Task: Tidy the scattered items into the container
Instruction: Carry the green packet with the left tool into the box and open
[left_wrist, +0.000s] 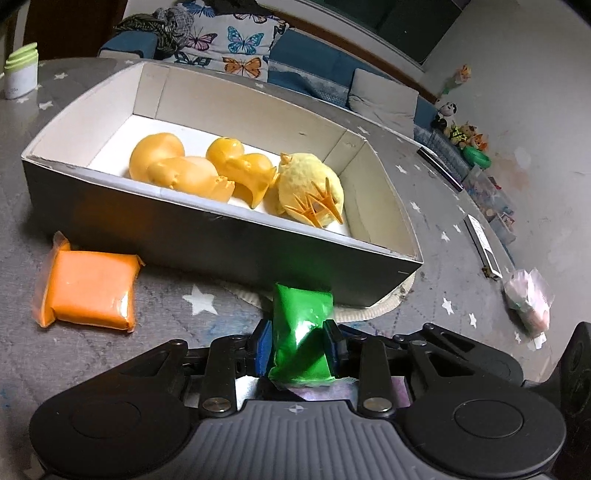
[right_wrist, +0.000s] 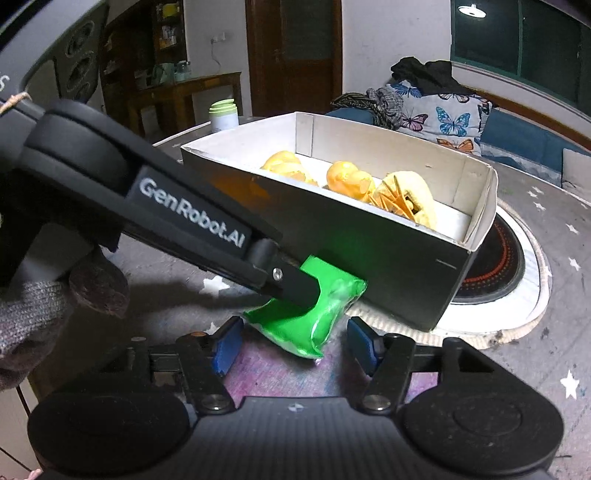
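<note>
My left gripper (left_wrist: 297, 341) is shut on a green clay packet (left_wrist: 301, 332), held just in front of the near wall of the open cardboard box (left_wrist: 207, 236). The box holds two orange rubber ducks (left_wrist: 177, 166) and a yellow chick toy (left_wrist: 310, 188). An orange clay packet (left_wrist: 88, 288) lies on the grey star-patterned cloth left of the gripper. In the right wrist view the left gripper (right_wrist: 295, 284) grips the green packet (right_wrist: 306, 321) beside the box (right_wrist: 369, 251). My right gripper (right_wrist: 291, 345) is open and empty, its blue pads on either side just below the packet.
A white jar with a green lid (left_wrist: 20, 74) stands far left behind the box. A pinkish plastic bag (left_wrist: 530, 302) lies at right near the table edge. A round hob (right_wrist: 495, 266) sits under the box's right end. A sofa with butterfly cushions (left_wrist: 229, 44) is behind.
</note>
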